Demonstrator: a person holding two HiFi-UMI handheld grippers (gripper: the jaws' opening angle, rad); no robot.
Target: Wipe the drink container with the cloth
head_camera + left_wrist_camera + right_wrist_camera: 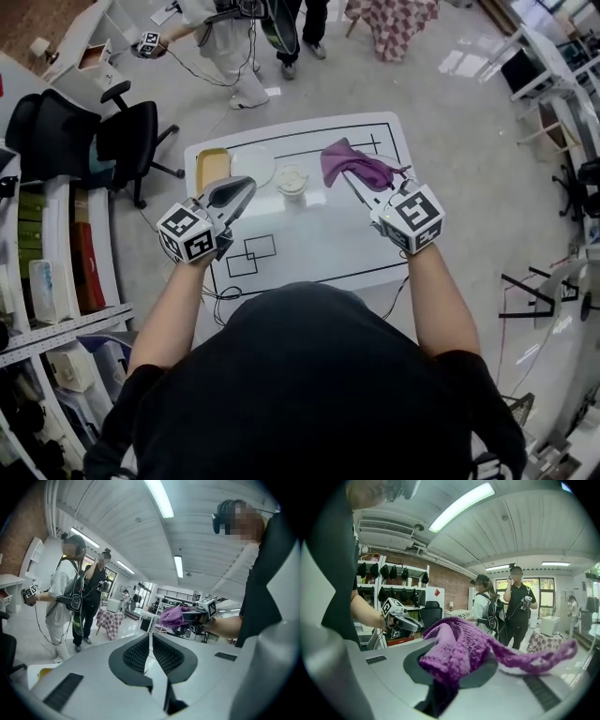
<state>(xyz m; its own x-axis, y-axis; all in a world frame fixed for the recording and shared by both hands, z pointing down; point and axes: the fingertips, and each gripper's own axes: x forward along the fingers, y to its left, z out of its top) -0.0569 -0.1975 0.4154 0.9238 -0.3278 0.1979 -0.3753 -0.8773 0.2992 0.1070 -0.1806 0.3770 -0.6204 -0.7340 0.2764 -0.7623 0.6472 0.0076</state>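
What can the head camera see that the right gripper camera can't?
Only the head view shows the white table with the drink container and yellow tray on it. Only the right gripper view shows the ceiling light. Both show the purple cloth pinched in the right gripper, the empty left gripper, and people standing nearby.

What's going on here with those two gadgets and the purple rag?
A person stands over a white table with a handheld gripper in each hand. The right gripper is clamped on a purple cloth. The left gripper is shut and holds nothing. The lidded drink container sits on the table between them, and neither gripper is touching it.
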